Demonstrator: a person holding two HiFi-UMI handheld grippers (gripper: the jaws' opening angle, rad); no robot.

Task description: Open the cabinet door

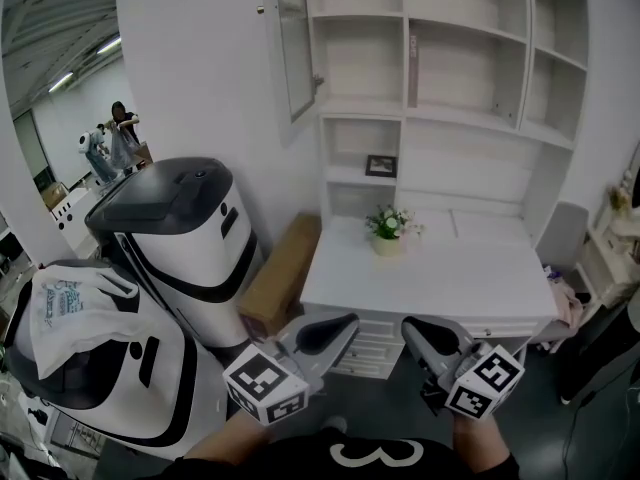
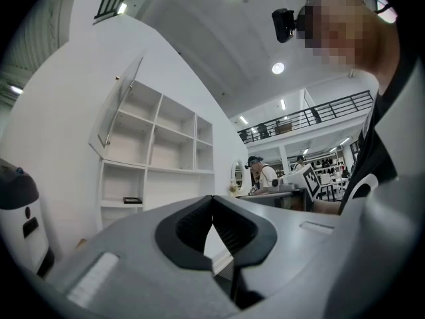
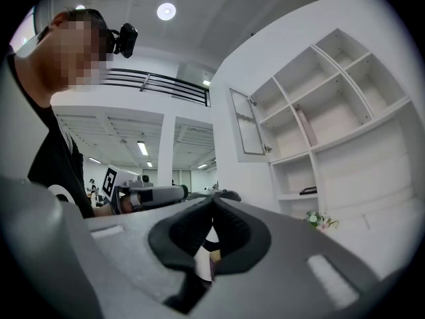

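The white shelf unit's glass cabinet door (image 1: 297,40) stands swung open at the upper left, its handle (image 1: 318,84) on the edge facing the shelves. The same door shows in the left gripper view (image 2: 119,102) and in the right gripper view (image 3: 246,121). Both grippers are held low in front of the desk, far below the door and touching nothing. My left gripper (image 1: 350,320) (image 2: 212,198) is shut with nothing between its pads. My right gripper (image 1: 408,326) (image 3: 213,199) is shut too, and it holds nothing.
A white desk (image 1: 450,278) below the shelves carries a small flower pot (image 1: 388,230); a picture frame (image 1: 381,165) sits in a niche. A cardboard box (image 1: 280,273) leans at the desk's left beside two white-and-black machines (image 1: 180,228). A plastic bag (image 1: 70,308) lies on the nearer one.
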